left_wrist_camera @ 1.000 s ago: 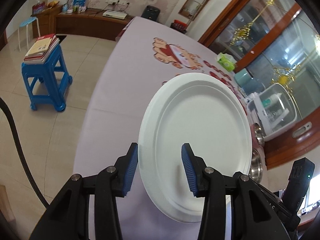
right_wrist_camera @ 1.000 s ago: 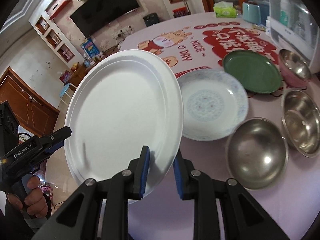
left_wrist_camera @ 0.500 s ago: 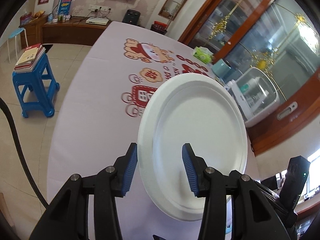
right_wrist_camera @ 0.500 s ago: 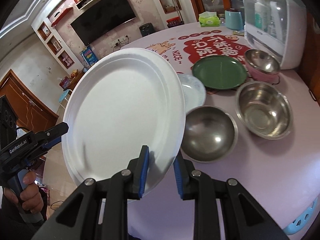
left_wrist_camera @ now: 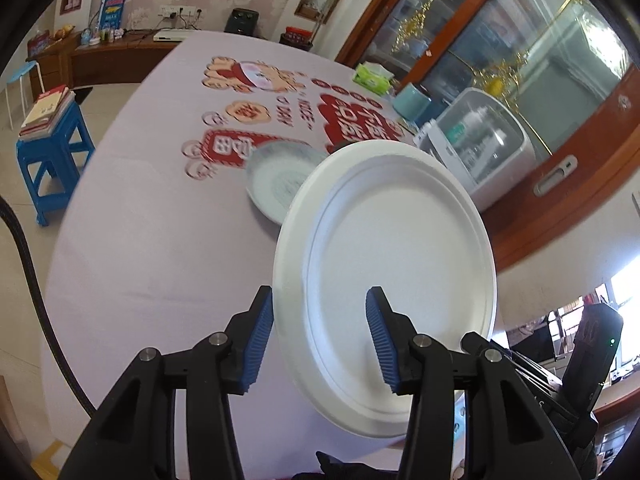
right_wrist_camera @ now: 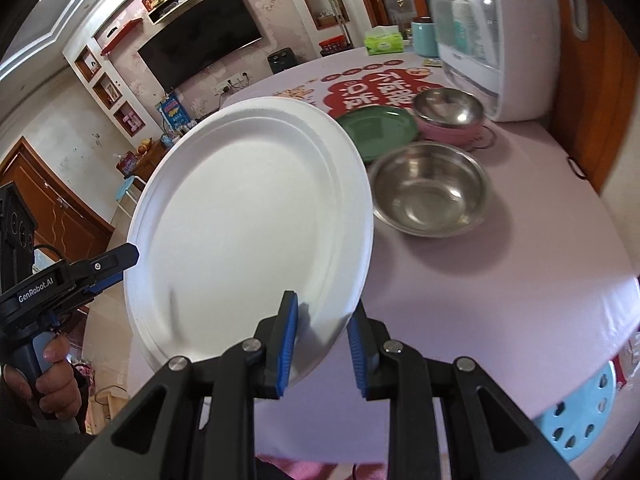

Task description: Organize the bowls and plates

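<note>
Left wrist: the left gripper (left_wrist_camera: 320, 336) straddles the white plate (left_wrist_camera: 384, 280), jaws partly apart, pads not pressing, patterned plate (left_wrist_camera: 276, 176) at eleven o'clock. Right wrist: the right gripper (right_wrist_camera: 322, 340) pinches the tilted plate's near rim, carrying it above the table (right_wrist_camera: 520, 280); steel bowl (right_wrist_camera: 430, 190) at one o'clock

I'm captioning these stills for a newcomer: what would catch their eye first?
The big white plate, tilted in mid-air over the near table edge and pinched at its rim by the right tongs. Behind it, a steel bowl and a green plate sit on the pink tablecloth.
</note>
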### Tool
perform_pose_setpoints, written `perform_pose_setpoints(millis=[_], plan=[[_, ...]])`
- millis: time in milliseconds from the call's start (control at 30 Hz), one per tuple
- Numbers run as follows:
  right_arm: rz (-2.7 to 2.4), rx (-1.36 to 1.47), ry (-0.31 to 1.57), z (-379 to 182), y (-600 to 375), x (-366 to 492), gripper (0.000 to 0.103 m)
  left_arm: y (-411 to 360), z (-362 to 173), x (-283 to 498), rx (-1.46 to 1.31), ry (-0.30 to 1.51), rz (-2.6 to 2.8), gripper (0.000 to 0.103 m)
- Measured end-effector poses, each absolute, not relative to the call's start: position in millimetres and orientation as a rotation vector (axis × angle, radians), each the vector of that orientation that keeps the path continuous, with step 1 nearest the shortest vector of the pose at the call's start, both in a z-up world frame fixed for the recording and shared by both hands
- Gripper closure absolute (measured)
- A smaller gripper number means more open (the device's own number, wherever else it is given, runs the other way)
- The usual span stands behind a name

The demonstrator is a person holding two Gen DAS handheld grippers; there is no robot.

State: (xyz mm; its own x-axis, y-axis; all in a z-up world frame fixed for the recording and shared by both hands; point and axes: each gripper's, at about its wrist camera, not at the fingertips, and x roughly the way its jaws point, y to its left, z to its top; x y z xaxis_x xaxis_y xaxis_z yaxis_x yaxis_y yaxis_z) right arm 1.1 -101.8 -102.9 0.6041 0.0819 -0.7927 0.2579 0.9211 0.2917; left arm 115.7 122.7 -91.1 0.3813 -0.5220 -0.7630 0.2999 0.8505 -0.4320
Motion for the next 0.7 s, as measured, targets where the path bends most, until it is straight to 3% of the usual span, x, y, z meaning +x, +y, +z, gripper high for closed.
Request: perform_pose_setpoints(millis=[700], plan=[[-0.146,0.419,1.093,-150.8,-192.9,-83.3,0.075,13.9,-147.2,25.6,-0.165,1.221,-0.508,0.057]])
